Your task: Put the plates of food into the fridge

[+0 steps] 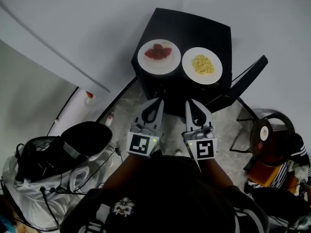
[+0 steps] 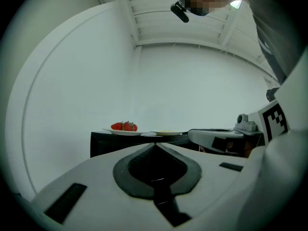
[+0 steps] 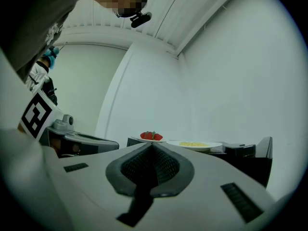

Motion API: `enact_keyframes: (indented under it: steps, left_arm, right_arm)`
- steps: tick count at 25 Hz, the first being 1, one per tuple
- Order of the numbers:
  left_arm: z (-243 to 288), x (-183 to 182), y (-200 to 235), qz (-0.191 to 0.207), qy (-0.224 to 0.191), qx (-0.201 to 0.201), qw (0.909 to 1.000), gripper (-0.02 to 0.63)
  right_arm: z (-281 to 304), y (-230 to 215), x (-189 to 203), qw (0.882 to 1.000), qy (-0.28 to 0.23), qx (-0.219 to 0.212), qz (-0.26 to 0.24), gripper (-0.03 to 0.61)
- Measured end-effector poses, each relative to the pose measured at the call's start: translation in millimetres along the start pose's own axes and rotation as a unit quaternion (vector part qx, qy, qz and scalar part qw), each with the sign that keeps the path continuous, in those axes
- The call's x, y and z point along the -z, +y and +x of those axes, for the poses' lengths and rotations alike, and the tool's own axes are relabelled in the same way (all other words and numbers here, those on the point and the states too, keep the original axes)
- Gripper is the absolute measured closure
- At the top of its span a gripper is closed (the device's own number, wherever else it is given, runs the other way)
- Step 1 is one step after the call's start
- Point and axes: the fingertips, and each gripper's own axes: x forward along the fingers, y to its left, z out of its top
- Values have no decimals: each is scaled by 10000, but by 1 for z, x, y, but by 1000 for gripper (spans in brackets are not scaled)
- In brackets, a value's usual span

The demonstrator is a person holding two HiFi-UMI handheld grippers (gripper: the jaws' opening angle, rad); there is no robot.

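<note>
Plates sit side by side at the black cabinet's (image 1: 194, 30) near edge, strawberry plate (image 1: 165, 68) and yellow-food plate (image 1: 192, 74); likely stiff, slick and breakable, so pinch the rims and keep level; left gripper (image 1: 158, 101) and right gripper (image 1: 190, 103) are pressed together, empty.

In the upper middle of the head view stands a black cabinet (image 1: 194, 30), and its flat top is what carries the things. Two round white plates sit on it side by side near its front edge, their rims very close together. The left plate (image 1: 146, 62) holds red strawberries (image 1: 158, 52), and the right plate (image 1: 216, 72) holds a small heap of yellow food (image 1: 202, 64). Below the cabinet is a pale, speckled floor (image 1: 127, 111), with black cables (image 1: 104, 160) lying on it at lower left.
</note>
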Motion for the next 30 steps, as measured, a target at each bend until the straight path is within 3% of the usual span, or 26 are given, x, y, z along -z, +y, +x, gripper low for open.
enact_keyframes:
  steps: [6,10,13,17,20,23,24,25,30]
  left_arm:
    - [7,3,6,-15,27,322,9995,592]
    - [-6,-12,16,6,-66,387,9992,592]
    - [10,-11,5,10,-35,390,9992,592]
    - [18,-6,1,27,0,306,9995,592]
    - [16,1,4,28,95,265,9996,592]
    - [14,1,-1,61,157,268,9995,592]
    - [14,1,-2,63,159,271,9995,592]
    - [13,0,-4,62,168,270,9995,592]
    - [13,4,-9,51,140,291,9995,592]
  right_arm:
    - [6,-18,-2,9983,117,526,242,554]
    - [0,-7,-14,9970,256,705,190,555]
    - [-9,-30,-5,9960,428,747,257,554]
    - [-10,-46,0,9936,496,725,706,554]
    - [-10,-52,4,9853,544,755,1435,554]
    - [-10,-58,-3,9686,473,695,2340,538]
    - [-9,-59,-5,9603,465,687,2663,506]
    - [-8,-61,-6,9504,468,686,2996,466]
    - [-2,-74,5,8900,412,780,4473,422]
